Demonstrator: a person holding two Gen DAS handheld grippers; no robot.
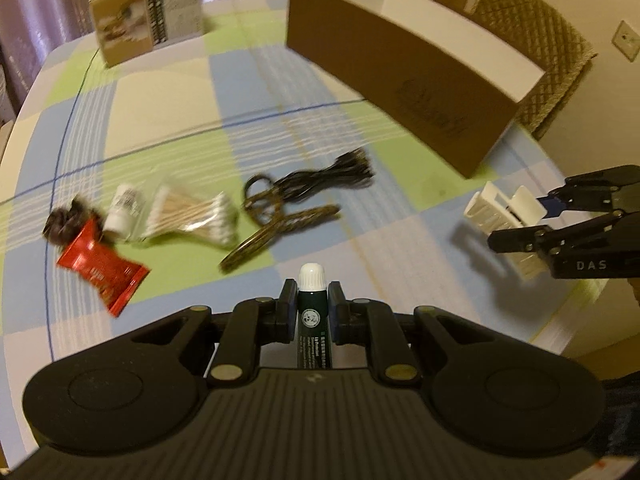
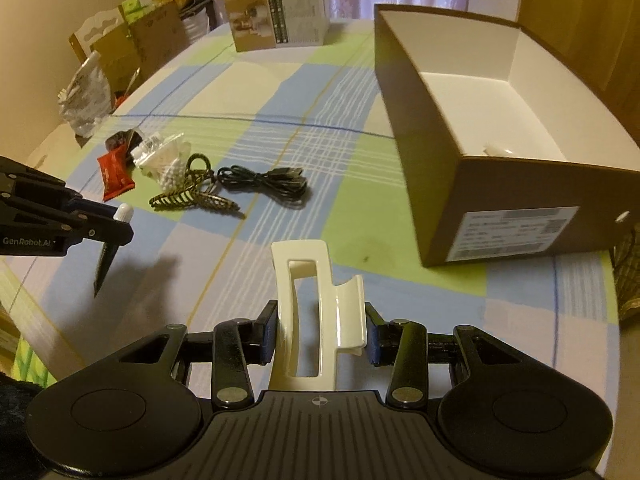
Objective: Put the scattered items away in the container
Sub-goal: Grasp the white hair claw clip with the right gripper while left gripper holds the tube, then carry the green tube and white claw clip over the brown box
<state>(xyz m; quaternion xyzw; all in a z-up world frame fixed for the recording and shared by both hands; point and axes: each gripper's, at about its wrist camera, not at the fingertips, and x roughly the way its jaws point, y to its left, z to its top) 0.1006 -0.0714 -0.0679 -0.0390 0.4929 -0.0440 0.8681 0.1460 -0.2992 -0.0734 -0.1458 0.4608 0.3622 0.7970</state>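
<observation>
We've got left gripper (image 1: 312, 307) clamping the lip balm (image 1: 313, 312), right gripper (image 2: 321, 332) clamping the hair clip (image 2: 316, 316); next, carry both over the box (image 2: 472, 200) and release.

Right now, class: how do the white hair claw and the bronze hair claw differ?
The white hair claw is plain, glossy, and gripped above the table by the right gripper; the bronze hair claw is dark, patterned, and lies free on the tablecloth. Both sit outside the brown box.

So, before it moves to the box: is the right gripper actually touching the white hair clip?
Touching. The right wrist view shows the right gripper with both pads pressed against the white hair clip, held clear of the table.
</observation>
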